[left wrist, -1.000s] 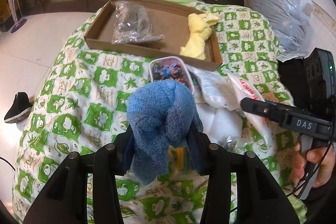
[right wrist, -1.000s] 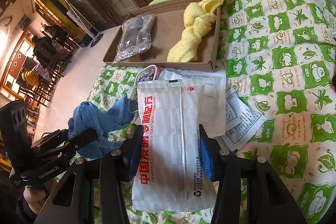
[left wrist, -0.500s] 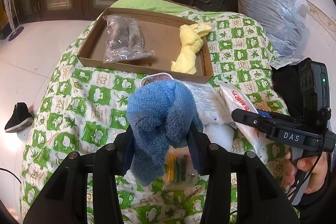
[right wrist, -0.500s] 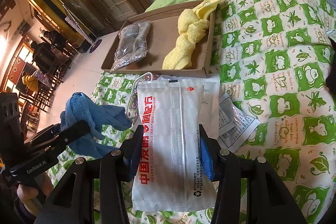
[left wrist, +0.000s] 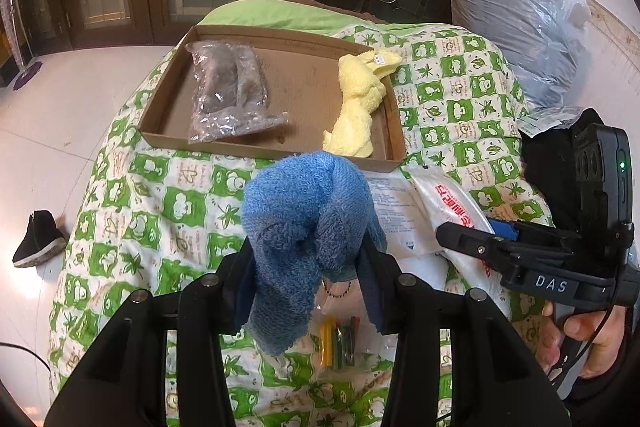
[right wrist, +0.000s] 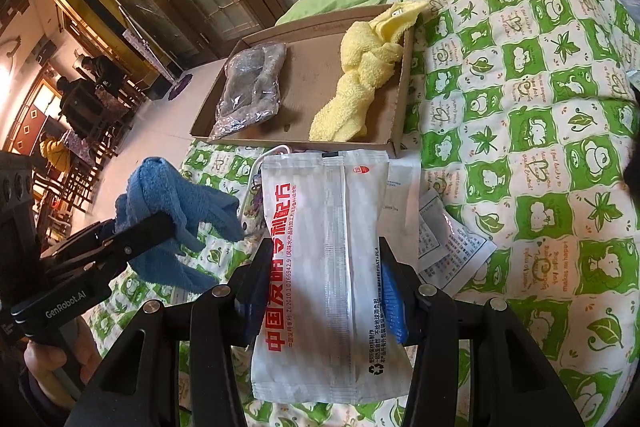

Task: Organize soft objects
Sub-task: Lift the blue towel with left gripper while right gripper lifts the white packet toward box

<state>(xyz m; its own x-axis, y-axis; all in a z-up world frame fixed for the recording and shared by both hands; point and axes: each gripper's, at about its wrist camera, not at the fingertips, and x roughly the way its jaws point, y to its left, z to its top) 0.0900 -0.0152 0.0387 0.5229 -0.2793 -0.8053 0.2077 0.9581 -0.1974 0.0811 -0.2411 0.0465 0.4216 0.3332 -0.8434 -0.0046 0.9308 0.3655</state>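
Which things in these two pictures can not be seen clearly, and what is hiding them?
- Left wrist view: the small clear bag of coloured pieces is partly hidden behind the blue towel and the left gripper.
- Right wrist view: the papers are partly hidden behind the white pouch.
- Both views: the grey contents of the clear bag in the cardboard tray are unrecognisable.

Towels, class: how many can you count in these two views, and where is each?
2. The yellow towel lies in the cardboard tray; the blue towel is clamped in the left gripper. Others may be hidden.
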